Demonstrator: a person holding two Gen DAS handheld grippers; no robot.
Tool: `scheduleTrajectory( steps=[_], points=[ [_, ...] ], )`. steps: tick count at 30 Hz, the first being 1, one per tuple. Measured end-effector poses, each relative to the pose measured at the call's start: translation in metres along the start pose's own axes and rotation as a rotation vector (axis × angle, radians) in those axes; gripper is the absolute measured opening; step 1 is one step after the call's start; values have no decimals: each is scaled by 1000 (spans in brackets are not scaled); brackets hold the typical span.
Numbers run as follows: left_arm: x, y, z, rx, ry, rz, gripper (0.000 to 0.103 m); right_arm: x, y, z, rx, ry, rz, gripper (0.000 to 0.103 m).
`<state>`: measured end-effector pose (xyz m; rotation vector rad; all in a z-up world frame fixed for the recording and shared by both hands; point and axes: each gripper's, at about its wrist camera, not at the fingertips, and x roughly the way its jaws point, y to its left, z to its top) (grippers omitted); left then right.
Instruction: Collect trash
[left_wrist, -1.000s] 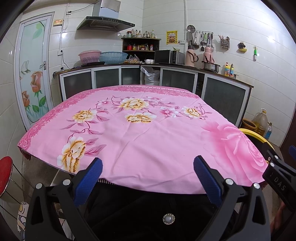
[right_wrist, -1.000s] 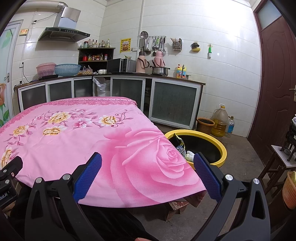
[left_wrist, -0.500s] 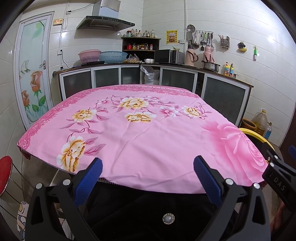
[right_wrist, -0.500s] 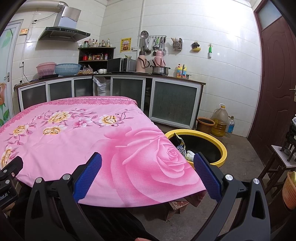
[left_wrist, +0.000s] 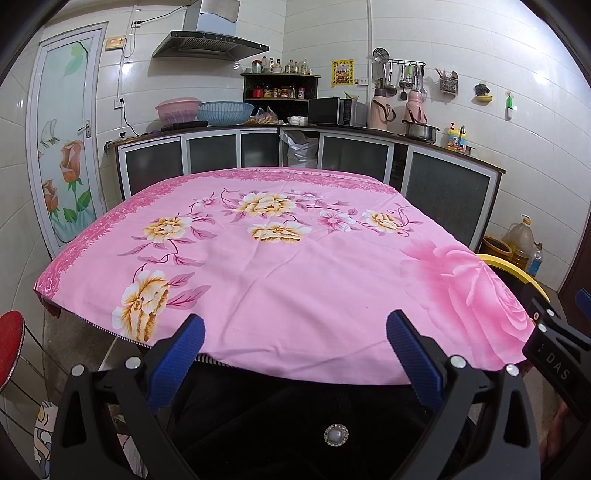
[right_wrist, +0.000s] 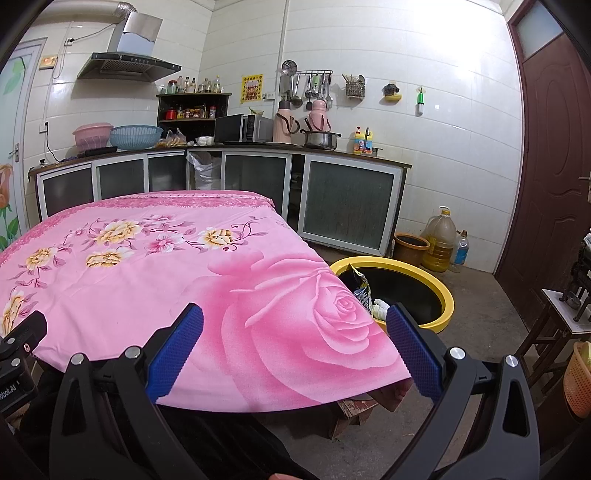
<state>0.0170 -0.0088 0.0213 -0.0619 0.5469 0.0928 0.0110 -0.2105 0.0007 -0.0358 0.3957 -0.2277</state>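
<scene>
Nothing has changed over the last second: both tools hold the same station, so the collecting looks finished or paused. Lower frame, near: left gripper (left_wrist: 295, 354) and right gripper (right_wrist: 295, 350), black frames with ribbed blue pads, spread wide, holding nothing. Centre: table under smooth pink floral cloth (left_wrist: 288, 266), matte, softly creased, no litter visible. Right of centre, beyond: round yellow-rimmed bin (right_wrist: 443, 291) on the floor, holding a crinkled wrapper (right_wrist: 360, 288) and white scraps.
</scene>
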Motion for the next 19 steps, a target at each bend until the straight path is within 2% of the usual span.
scheduleTrajectory(
  steps=[19],
  points=[
    [6, 4, 1, 1, 13, -7, 95, 0, -1, 0, -1, 4, 2, 95]
  ],
)
